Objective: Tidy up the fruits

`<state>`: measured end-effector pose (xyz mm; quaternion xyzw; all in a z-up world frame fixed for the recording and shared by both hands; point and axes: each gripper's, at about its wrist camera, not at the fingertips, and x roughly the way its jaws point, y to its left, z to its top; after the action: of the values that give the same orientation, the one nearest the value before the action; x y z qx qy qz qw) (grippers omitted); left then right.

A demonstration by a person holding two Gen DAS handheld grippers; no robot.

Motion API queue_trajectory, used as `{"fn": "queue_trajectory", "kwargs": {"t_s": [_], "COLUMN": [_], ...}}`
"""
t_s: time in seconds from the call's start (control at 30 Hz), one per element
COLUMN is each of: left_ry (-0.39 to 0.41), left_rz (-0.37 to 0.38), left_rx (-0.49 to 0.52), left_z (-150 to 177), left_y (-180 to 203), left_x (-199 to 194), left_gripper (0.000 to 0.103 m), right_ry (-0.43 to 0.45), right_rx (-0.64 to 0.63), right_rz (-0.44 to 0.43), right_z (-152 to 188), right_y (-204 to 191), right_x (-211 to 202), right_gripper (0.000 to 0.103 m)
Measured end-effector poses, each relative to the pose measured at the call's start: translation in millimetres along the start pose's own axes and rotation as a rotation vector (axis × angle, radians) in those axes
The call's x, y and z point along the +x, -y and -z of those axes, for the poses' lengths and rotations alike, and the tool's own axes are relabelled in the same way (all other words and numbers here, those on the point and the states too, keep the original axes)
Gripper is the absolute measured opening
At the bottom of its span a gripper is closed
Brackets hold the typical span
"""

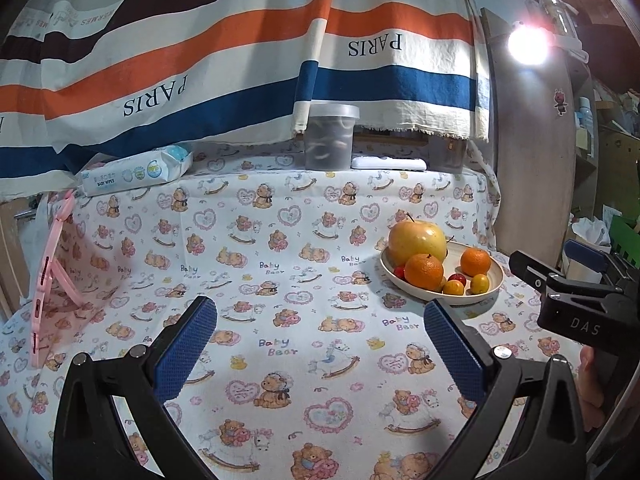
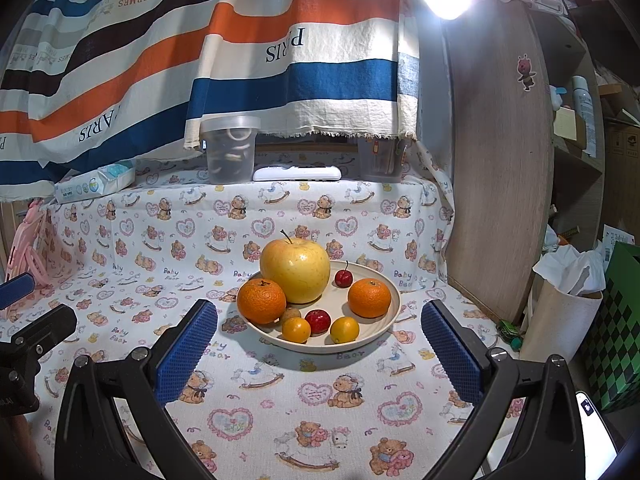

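Note:
A cream plate (image 2: 384,330) (image 1: 494,284) sits on the bear-print cloth. It holds a big yellow apple (image 2: 296,270) (image 1: 416,240), two oranges (image 2: 262,300) (image 2: 369,297), two small yellow fruits (image 2: 296,329) (image 2: 344,329), small red fruits (image 2: 318,321) (image 2: 343,278) and a brown nut-like one (image 2: 291,314). My right gripper (image 2: 319,348) is open and empty, just in front of the plate. My left gripper (image 1: 320,344) is open and empty over bare cloth, left of the plate. The right gripper's body (image 1: 576,304) shows at the right edge of the left wrist view.
At the back ledge stand a clear lidded tub (image 2: 232,150), a white remote (image 2: 298,173) and a baby wipes pack (image 1: 136,170). A striped cloth (image 2: 280,48) hangs behind. A pink stand (image 1: 52,280) is at left; a wooden panel (image 2: 500,168) and cluttered shelves are at right.

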<state>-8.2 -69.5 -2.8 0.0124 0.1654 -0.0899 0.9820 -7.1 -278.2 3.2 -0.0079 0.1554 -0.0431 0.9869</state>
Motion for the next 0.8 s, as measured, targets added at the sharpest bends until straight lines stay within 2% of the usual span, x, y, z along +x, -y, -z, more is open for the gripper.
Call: {"fn": "queue_trajectory", "kwargs": {"t_s": [0.3, 0.8], "left_ry": [0.0, -0.005], "left_rz": [-0.012, 0.01], "left_rx": [-0.005, 0.003], "left_z": [0.4, 0.2], "left_y": [-1.6, -0.4], "left_x": [-0.2, 0.3], "left_gripper": [0.103, 0.103], "right_ry": [0.0, 0.0], "right_rx": [0.0, 0.0], "right_rz": [0.0, 0.0], "right_z": [0.0, 0.2], "right_y": [0.0, 0.0], "right_x": [0.0, 0.1], "right_gripper": [0.102, 0.102]}}
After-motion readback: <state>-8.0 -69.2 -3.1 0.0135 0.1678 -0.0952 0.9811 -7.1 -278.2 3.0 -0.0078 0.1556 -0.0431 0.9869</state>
